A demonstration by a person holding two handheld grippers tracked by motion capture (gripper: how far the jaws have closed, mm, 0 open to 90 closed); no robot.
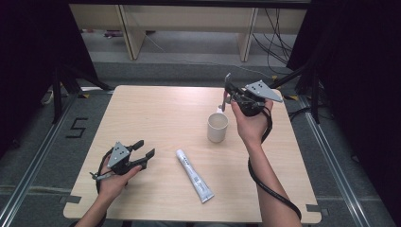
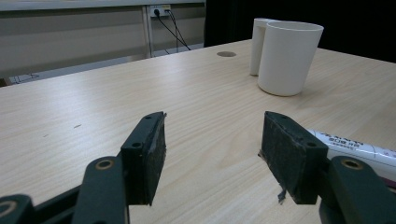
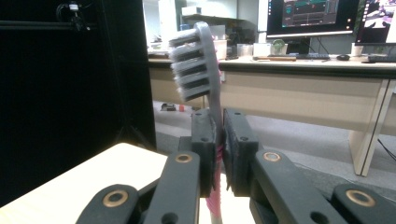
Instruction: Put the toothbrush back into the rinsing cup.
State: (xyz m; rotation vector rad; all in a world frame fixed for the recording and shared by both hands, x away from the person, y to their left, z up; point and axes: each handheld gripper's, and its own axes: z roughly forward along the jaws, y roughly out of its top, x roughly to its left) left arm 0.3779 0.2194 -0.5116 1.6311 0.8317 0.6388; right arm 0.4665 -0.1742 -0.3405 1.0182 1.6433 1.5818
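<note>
Right gripper (image 3: 218, 154) clamps grey-bristled toothbrush (image 3: 198, 60); handle seemingly pink plastic.

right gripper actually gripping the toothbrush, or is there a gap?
Touching. In the right gripper view the right gripper has both jaws shut against the toothbrush neck, no gap either side; its bristle head stands up above them.

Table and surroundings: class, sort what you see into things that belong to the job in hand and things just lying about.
Job in hand:
toothbrush, clamped in right gripper
cup
toothpaste tube
left gripper, open

Lying about:
cables on floor
floor marker "5"
</note>
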